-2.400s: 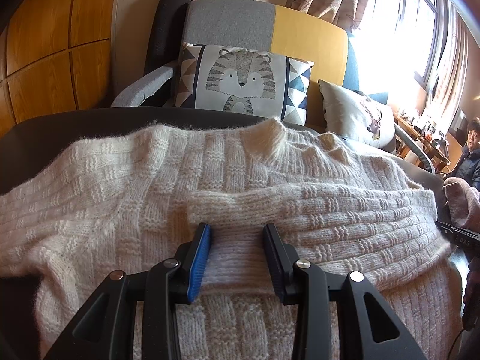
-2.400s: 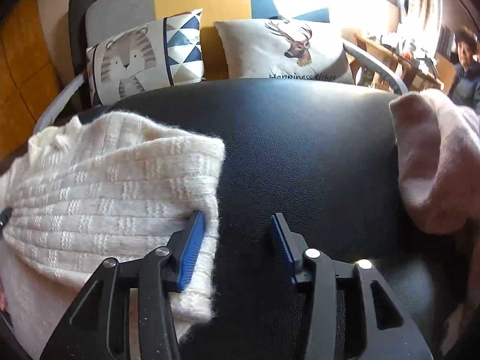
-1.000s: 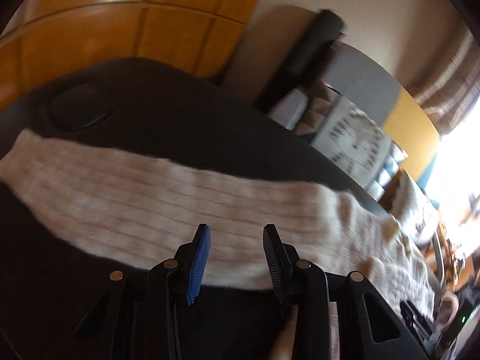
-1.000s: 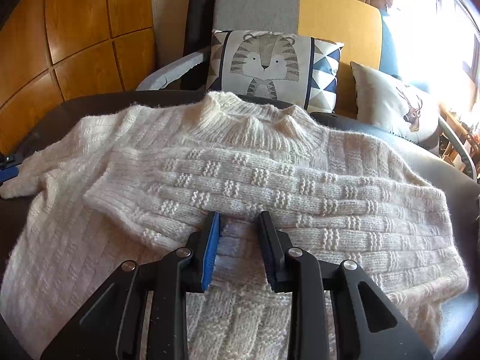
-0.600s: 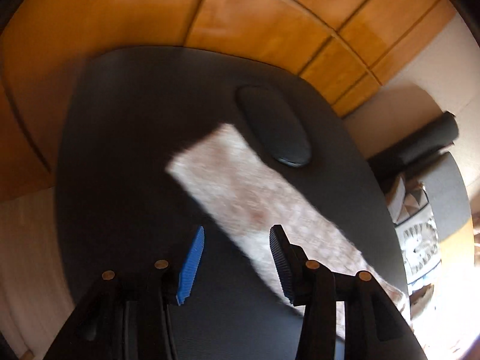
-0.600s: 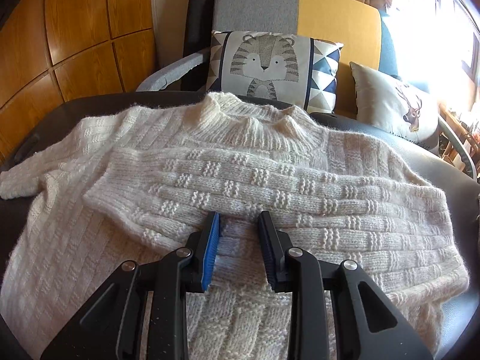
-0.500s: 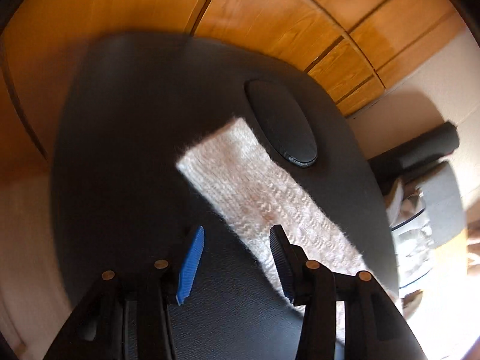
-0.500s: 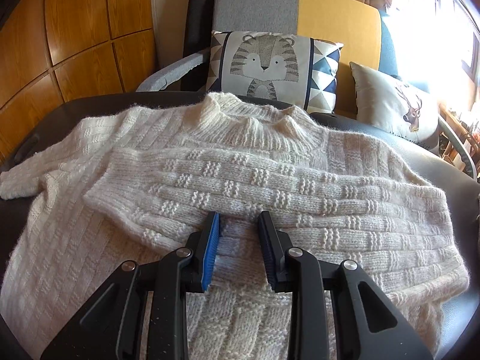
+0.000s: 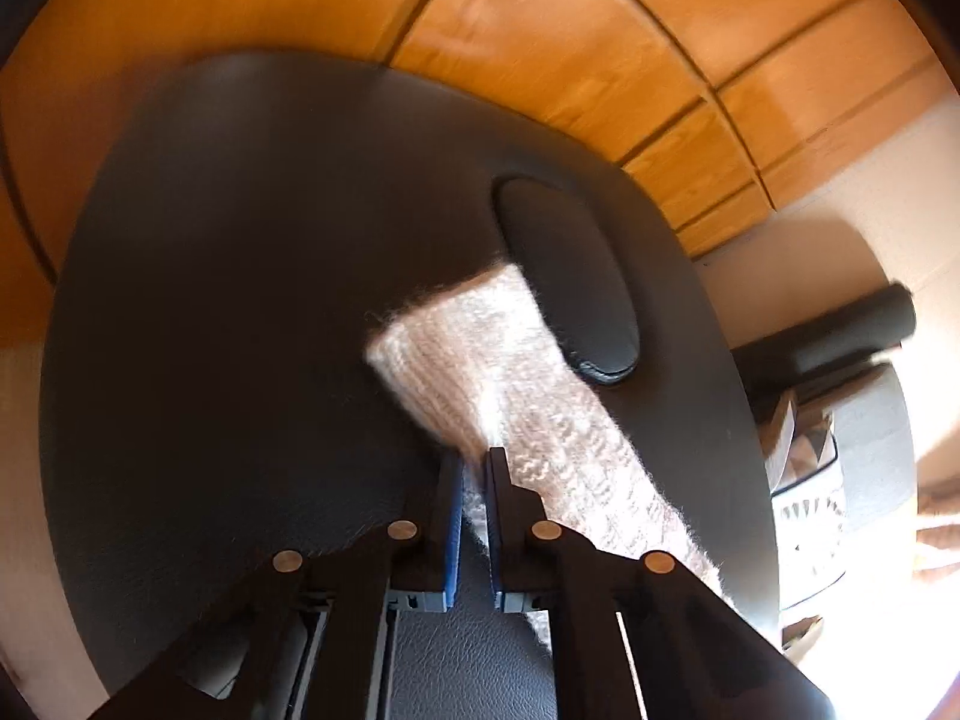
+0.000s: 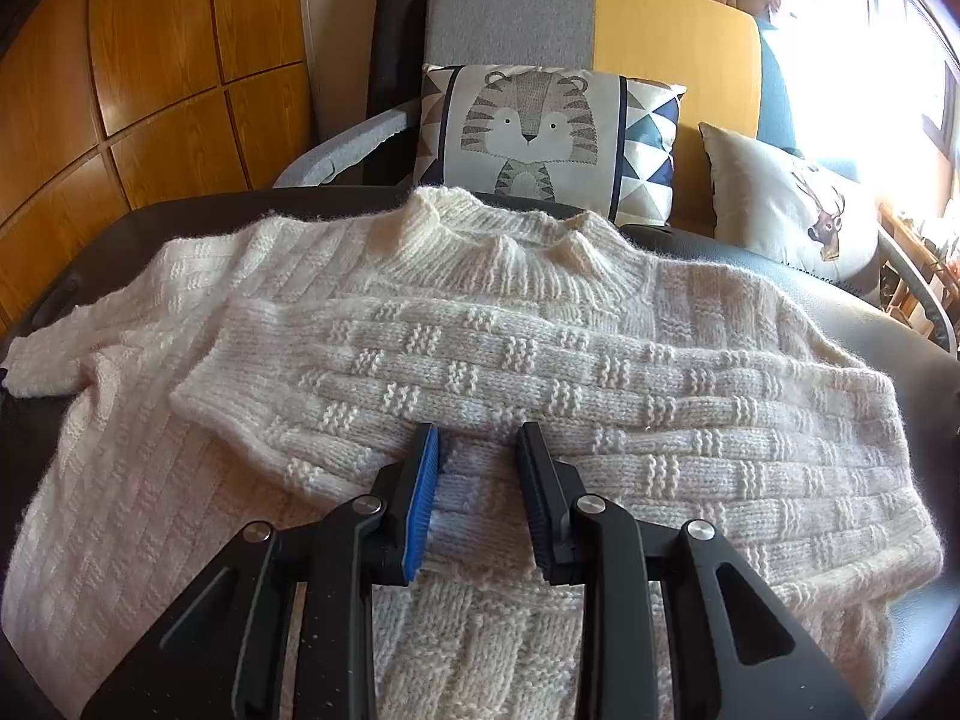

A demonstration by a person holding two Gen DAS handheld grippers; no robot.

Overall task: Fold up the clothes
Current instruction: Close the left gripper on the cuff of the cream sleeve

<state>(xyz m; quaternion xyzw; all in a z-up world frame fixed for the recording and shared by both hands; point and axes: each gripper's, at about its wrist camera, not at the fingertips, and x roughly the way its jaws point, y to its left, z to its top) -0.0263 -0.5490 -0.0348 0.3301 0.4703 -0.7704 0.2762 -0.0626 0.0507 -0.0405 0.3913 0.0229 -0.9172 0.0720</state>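
Observation:
A cream knit sweater (image 10: 540, 276) lies flat on the black padded table (image 10: 900, 360), collar at the far side. One sleeve (image 10: 480, 372) is folded across the chest. My right gripper (image 10: 477, 438) rests at that sleeve's near edge, with a bunch of knit filling the gap between its pads. The other sleeve (image 9: 480, 360) stretches out over the table (image 9: 240, 300) towards the left corner. My left gripper (image 9: 474, 462) is shut on the near edge of this sleeve, a little back from the cuff.
An oval black pad (image 9: 564, 288) lies beside the cuff. Wooden wall panels (image 9: 540, 60) stand just past the table's edge. Behind the table are a sofa with a tiger cushion (image 10: 534, 132) and a deer cushion (image 10: 798, 210).
My left gripper swung left along the outstretched sleeve to near its cuff, then its jaws shut on the sleeve's edge. The right gripper and the sweater body stayed still.

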